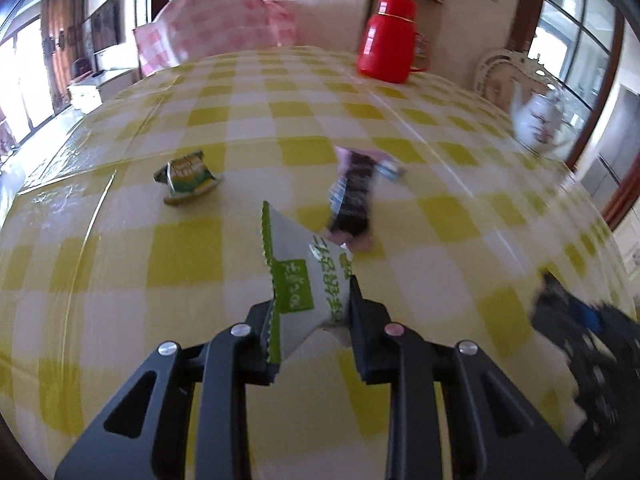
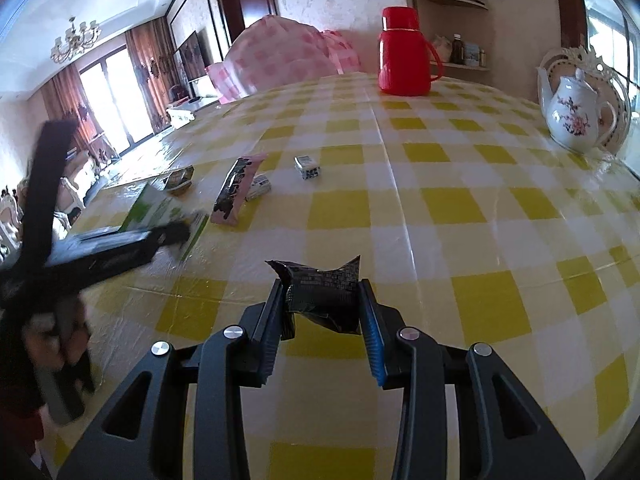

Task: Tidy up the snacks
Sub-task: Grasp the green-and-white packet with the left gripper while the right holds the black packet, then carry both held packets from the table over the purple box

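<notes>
- Left wrist view: my left tool (image 1: pixel 312 300), low in the centre of the frame, is clenched on a white-and-green snack packet (image 1: pixel 304 276); the packet stands up between the two pads, its zigzag edge against the left one.
- Beyond it on the yellow-checked desk (image 1: pixel 400 128) lie a small green snack pack (image 1: pixel 186 176), left of centre, and a long dark snack bar on pink wrapping (image 1: pixel 354 200), just right of centre, blurred.
- At the right edge of that frame my right tool (image 1: pixel 588 344) shows only as a dark blur.
- Right wrist view: my right tool (image 2: pixel 324 300), bottom centre, grips a crumpled black snack wrapper (image 2: pixel 322 292) pinched between its pads, above the desk.
- At left of this frame my left tool (image 2: pixel 176 232) shows blurred, with the white-and-green snack packet (image 2: pixel 154 210) at its tip.
- Mid-frame left, the long dark snack bar on pink wrapping (image 2: pixel 236 190) lies with a small white candy box (image 2: pixel 259 187) touching its right side; a second small box (image 2: pixel 309 167) sits a little apart to the right; the small green snack pack (image 2: pixel 180 179) lies further left.
- At the far edge of the desk stand a red thermos jug (image 2: pixel 402 52), upper centre, and a white flowered teapot (image 2: pixel 574 114), upper right.
- A pink checked bag (image 2: pixel 276 60) bulks behind the desk at upper centre-left.
</notes>
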`<state>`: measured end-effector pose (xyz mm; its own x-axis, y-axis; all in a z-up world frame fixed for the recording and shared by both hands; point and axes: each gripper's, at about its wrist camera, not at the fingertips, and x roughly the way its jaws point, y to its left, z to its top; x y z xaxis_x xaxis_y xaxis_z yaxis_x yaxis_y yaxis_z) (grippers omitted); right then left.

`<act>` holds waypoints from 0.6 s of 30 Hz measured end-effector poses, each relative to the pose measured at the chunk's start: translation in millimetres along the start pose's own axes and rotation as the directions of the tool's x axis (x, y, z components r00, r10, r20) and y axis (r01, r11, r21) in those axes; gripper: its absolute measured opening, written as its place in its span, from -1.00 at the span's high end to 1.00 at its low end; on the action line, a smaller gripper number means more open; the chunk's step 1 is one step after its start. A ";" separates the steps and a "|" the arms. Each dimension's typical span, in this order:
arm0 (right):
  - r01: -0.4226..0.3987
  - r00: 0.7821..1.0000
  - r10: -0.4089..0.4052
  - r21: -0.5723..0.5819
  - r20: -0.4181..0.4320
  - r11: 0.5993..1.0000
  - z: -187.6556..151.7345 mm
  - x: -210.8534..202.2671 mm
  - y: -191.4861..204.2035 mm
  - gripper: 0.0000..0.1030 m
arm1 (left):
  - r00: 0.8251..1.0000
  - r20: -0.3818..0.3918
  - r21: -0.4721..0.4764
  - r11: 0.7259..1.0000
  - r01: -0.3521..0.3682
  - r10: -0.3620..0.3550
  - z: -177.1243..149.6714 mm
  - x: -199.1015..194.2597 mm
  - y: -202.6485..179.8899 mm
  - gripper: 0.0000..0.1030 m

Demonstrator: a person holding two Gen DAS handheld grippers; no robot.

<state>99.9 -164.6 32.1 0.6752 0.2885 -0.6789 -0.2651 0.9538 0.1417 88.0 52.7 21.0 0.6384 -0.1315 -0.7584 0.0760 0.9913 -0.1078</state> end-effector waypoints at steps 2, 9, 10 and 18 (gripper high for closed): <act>-0.001 1.000 0.001 0.009 -0.004 1.000 -1.0 0.5 -1.1 0.30 | 1.000 0.000 0.027 1.000 0.012 -0.012 -10.9 -12.5 -9.0 0.46; -0.007 1.000 0.007 0.037 -0.003 0.999 -3.7 -0.4 -2.8 0.30 | 1.000 -0.018 0.098 0.995 0.027 -0.025 -48.9 -51.2 -23.2 0.46; -0.006 1.000 0.007 0.042 -0.001 0.999 -4.5 -1.5 -3.2 0.30 | 1.000 -0.021 0.116 0.993 0.018 -0.016 -55.7 -57.9 -23.2 0.46; -0.036 0.999 0.035 0.050 0.020 0.998 -15.2 -20.1 5.1 0.30 | 1.000 -0.008 0.148 0.989 0.002 -0.001 -96.9 -104.9 -2.8 0.46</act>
<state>74.5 -166.9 35.5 0.6794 0.3230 -0.6589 -0.2538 0.9459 0.2019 -53.4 62.6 38.6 0.6319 -0.1326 -0.7637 0.1898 0.9817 -0.0133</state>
